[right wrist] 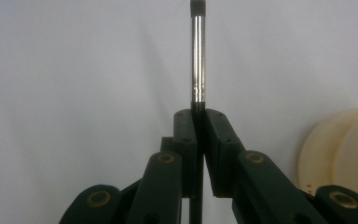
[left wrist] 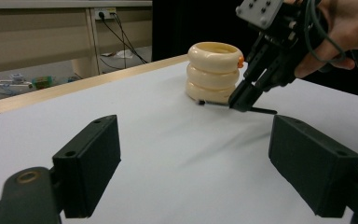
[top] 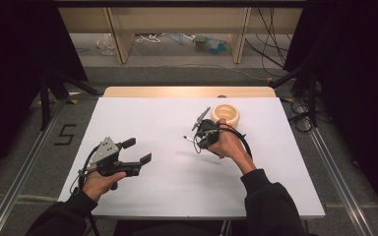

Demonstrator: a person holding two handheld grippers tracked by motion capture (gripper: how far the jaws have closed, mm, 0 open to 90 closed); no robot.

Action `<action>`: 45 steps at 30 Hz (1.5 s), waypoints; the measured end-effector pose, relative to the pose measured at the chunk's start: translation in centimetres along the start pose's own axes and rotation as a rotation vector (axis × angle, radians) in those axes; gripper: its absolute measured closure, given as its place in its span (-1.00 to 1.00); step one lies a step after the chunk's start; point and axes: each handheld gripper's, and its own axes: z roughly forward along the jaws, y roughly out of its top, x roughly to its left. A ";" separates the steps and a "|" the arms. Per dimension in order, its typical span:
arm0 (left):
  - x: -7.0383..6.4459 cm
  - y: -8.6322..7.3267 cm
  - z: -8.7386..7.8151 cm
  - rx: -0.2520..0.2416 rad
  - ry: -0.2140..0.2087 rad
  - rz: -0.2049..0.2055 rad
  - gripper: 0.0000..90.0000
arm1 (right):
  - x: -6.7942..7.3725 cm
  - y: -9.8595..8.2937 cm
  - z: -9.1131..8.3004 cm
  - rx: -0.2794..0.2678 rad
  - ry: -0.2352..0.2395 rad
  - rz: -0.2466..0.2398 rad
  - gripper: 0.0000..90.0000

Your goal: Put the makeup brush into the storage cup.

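Observation:
A cream holder (top: 225, 114) made of three stacked rings stands open-topped at the back right of the white table (top: 177, 182). Just left of it and nearer to me, my right gripper (top: 197, 142) is shut on a thin black and silver stick (top: 188, 139) that pokes out to the left, low over the table. In the right gripper view the stick (right wrist: 198, 60) runs straight out beyond the closed jaws (right wrist: 198, 116), with the holder (right wrist: 345, 149) at the right edge. My left gripper (top: 137, 151) hovers open and empty at the front left. It looks towards the holder (left wrist: 213, 72) and the right gripper (left wrist: 246, 97).
The table's wooden far edge (top: 187, 91) lies behind the white sheet. Beyond it are wooden shelf legs (top: 120, 39), cables and clutter on the floor. Metal rails (top: 19, 172) run along both sides of the table.

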 end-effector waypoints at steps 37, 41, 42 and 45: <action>0.1 0.2 -0.3 -0.005 0.009 0.007 -0.64 | -2.0 -2.1 -4.6 -0.655 -0.102 0.226 0.86; 0.0 0.2 -0.3 -0.003 0.009 0.006 -0.64 | -2.2 -2.2 -4.9 -0.690 -0.093 0.237 0.86; 0.0 0.2 -0.3 -0.003 0.010 0.007 -0.64 | -2.3 -2.2 -4.9 -0.695 -0.096 0.241 0.86; -0.1 0.0 -0.2 0.006 0.006 0.004 -0.64 | -2.5 -2.4 -5.2 -0.700 -0.105 0.245 0.86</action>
